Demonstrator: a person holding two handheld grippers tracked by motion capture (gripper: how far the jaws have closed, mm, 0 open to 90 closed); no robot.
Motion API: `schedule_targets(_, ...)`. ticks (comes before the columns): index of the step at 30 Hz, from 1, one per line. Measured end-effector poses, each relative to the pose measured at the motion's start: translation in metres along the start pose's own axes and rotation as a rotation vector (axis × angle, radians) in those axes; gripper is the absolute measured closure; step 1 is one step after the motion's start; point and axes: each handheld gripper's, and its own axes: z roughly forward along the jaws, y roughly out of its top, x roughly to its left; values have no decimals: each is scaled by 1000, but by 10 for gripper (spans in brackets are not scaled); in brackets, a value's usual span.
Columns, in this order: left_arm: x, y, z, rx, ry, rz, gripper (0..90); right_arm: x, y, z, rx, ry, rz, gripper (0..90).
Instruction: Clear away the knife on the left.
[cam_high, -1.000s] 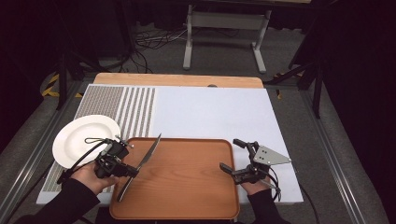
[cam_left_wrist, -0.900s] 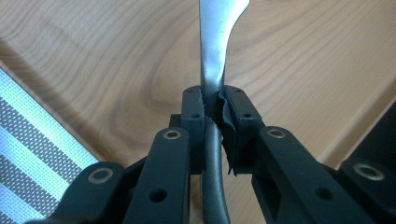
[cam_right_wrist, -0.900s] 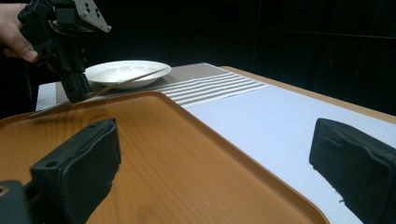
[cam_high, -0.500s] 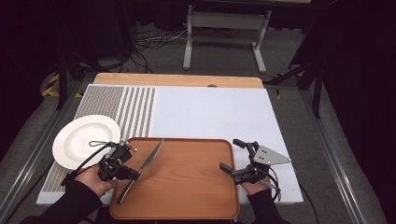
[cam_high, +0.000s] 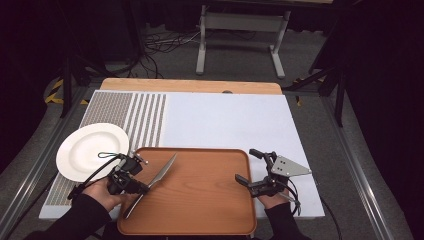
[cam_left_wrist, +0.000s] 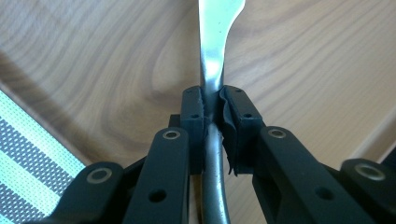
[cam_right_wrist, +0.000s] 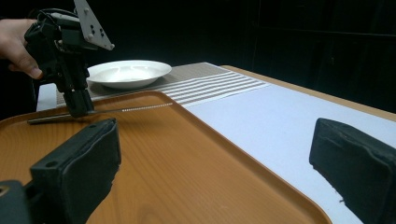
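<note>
A wooden tray (cam_high: 200, 200) is set at the near edge of the surface (cam_high: 235, 120), on a white mat with a grey striped band at its left. The left tongs (cam_high: 142, 187) are clamped on a knife (cam_high: 159, 176) where handle meets blade; in the left gripper view the 2 pads (cam_left_wrist: 192, 116) are seen pressed against the metal neck over the tray's wood grain. The knife is held low over the left part of the tray, its blade pointing far and to the right. A white plate (cam_high: 92, 150) is placed on the striped band, just left of the tray. The right tongs (cam_high: 245, 167) are held wide apart at the tray's right edge, with nothing between them.
</note>
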Motion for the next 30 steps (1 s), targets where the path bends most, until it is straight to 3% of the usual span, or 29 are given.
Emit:
schedule_targets(25, -2, -1, 6, 48, 4, 26, 781, 0, 0, 0, 1, 5, -2, 25)
schedule_targets(30, -1, -2, 3, 35, 11, 35, 626, 0, 0, 1, 4, 8, 0, 25)
